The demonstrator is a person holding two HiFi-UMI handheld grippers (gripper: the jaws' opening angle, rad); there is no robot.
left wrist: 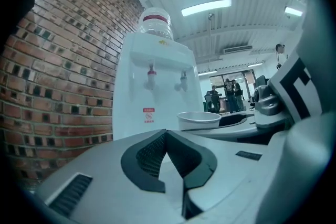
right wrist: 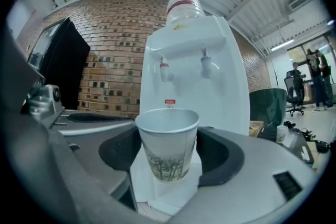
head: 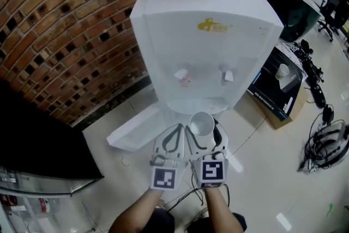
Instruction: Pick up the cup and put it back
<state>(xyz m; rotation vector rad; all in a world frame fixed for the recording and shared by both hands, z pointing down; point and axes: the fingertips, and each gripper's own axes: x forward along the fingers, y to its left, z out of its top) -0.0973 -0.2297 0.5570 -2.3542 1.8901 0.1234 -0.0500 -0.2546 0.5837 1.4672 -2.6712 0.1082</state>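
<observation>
White paper cup [right wrist: 167,147] bears a grey-green tree print low on its side; white water dispenser [head: 204,46] carries a gold logo and one red-tipped tap; far-left wall [head: 65,24] is red-brown brick flecked with dark ones; floor [head: 262,172] is cream.

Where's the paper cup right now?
The cup sits in the right gripper's jaws, mid head view, in front of the water dispenser, with the left gripper just to its left.

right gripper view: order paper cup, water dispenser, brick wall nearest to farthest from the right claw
1. paper cup, gripped between the jaws
2. water dispenser, straight ahead
3. brick wall, behind the dispenser, left
</observation>
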